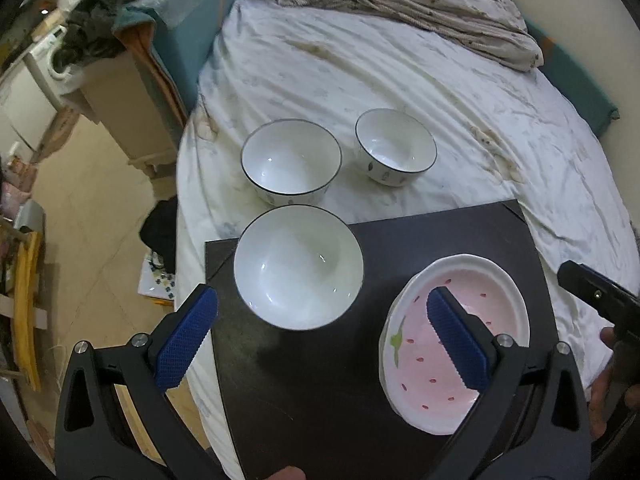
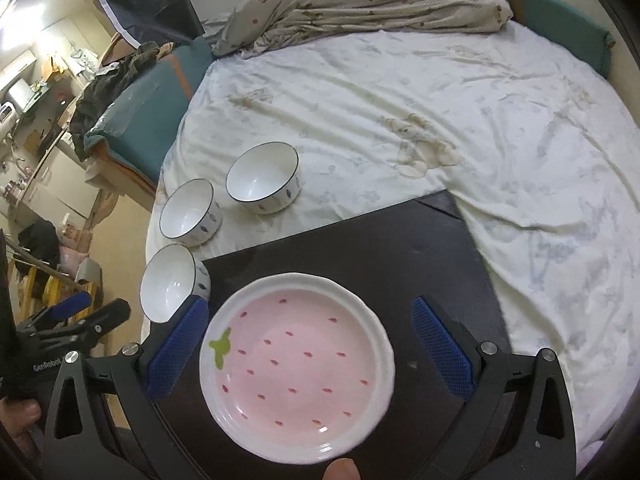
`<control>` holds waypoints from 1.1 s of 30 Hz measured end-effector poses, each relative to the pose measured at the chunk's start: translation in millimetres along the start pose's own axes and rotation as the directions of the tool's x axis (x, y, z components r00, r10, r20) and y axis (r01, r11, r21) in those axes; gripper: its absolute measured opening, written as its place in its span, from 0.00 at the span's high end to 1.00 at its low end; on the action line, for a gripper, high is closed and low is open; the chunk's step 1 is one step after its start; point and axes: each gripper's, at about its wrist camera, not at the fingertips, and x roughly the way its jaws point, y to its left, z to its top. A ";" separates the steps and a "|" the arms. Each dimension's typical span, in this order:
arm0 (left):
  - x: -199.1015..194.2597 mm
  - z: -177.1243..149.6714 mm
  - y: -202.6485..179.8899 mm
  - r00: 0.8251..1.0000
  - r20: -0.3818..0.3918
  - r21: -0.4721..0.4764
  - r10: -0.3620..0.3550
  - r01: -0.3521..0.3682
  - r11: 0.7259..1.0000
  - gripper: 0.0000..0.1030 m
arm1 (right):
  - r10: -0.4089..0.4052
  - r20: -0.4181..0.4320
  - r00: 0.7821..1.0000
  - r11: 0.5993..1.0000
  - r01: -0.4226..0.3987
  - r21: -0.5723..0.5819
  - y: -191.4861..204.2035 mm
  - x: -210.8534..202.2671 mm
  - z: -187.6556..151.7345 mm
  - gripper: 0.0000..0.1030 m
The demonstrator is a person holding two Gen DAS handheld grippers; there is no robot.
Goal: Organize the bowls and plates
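Right wrist view: strawberry plate between spread fingers of open right tool.

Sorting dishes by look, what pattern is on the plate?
Pink strawberry pattern with red seeds, green leaf, white rim on the plate; clearest in right wrist view.

A board is laid on the bed. On the board, a plate is set to the right, a bowl at its left edge. Behind, two more bowls are placed side by side on the bed.
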 end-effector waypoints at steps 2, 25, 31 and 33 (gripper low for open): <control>5.5 4.1 11.2 1.000 -0.005 -0.024 -0.016 0.016 1.000 0.00 | 0.020 -0.033 0.999 0.999 -0.019 0.030 1.0 10.8 3.7 0.00; 71.9 11.6 79.4 0.978 -0.167 -0.252 -0.121 0.076 0.965 0.34 | 0.307 -0.282 0.909 0.952 -0.286 0.112 72.6 125.3 28.8 0.53; 90.3 5.7 71.3 0.963 -0.237 -0.211 -0.125 0.075 0.975 0.52 | 0.289 -0.355 0.889 0.957 -0.278 0.083 104.4 154.1 16.7 0.61; 94.7 2.7 69.3 0.962 -0.251 -0.188 -0.106 0.059 0.980 0.53 | 0.268 -0.368 0.890 0.963 -0.261 0.068 110.4 161.4 13.9 0.64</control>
